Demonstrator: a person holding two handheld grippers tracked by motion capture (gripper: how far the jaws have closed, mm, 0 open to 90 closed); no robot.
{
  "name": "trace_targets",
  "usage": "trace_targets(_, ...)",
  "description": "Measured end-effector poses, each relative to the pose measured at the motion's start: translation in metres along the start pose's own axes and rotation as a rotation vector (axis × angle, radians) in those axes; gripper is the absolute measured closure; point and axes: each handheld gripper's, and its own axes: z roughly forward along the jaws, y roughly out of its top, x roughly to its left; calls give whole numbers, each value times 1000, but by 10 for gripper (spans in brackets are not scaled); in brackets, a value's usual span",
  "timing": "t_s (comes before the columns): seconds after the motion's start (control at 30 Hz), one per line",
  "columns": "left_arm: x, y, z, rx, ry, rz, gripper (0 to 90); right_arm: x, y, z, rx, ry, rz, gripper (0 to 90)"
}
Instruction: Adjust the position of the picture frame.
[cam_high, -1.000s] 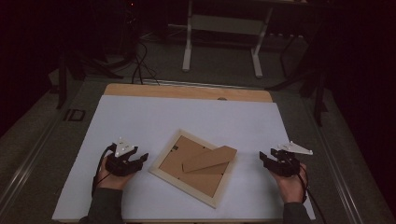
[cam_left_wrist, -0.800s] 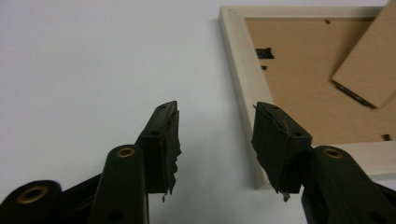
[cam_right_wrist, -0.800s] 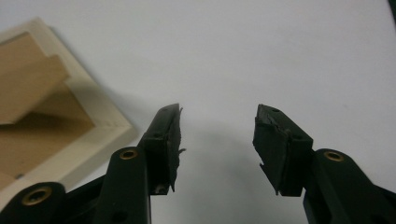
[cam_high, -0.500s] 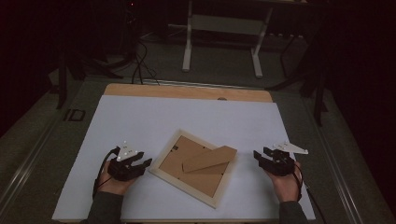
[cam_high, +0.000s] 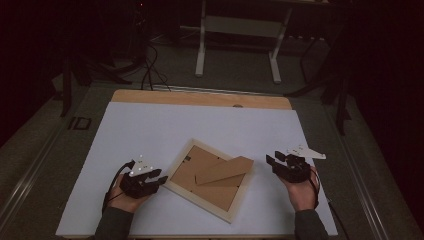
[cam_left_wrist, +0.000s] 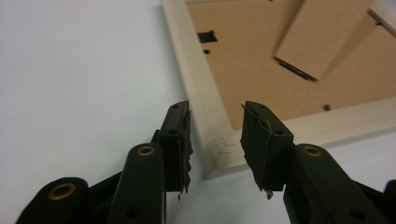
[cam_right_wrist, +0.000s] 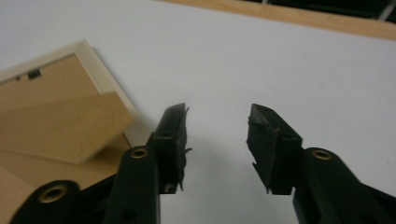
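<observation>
A light wooden picture frame (cam_high: 176, 188) lies face down on the white sheet, its brown backboard and folded stand flap (cam_high: 225, 169) facing up. My left gripper (cam_high: 159, 179) sits at the frame's left corner. In the left gripper view its jaws (cam_left_wrist: 215, 122) have just been closing and stand open on either side of that corner (cam_left_wrist: 219, 154), with gaps at both pads. My right gripper (cam_high: 272, 160) hovers just right of the frame. Its jaws (cam_right_wrist: 217, 119) have also been closing and stand open over bare sheet, the frame (cam_right_wrist: 105, 79) to their left.
The white sheet (cam_high: 200, 125) covers a table with a wooden strip (cam_high: 200, 97) along the far edge. Beyond it, on the dark floor, stand a metal stand's legs (cam_high: 201, 55) and some cables (cam_high: 150, 70).
My right hand has moved left toward the frame's right corner. Both grippers' jaws look narrower than before. The left hand has hardly shifted.
</observation>
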Motion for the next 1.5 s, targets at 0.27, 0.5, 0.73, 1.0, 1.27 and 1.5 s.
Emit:
trace_targets(0.27, -4, -1, 0, -6, -78, 21, 664, -3, 7, 7, -27, 98, 61, 665)
trace_targets(0.5, -9, -2, 1, 17, -156, 86, 734, 0, -2, 29, 27, 114, 52, 819)
trace_targets(0.73, -12, -3, 5, 59, -138, 126, 838, 6, -11, 39, 57, 119, 53, 891)
trace_targets(1.0, -9, -6, 6, 82, -150, 119, 900, 6, -14, 43, 70, 110, 61, 897)
trace_targets(1.27, -9, -11, 9, 132, -140, 137, 900, 5, -19, 49, 89, 109, 69, 899)
trace_targets(1.5, -8, -11, 10, 146, -130, 134, 900, 5, -22, 51, 104, 106, 60, 900)
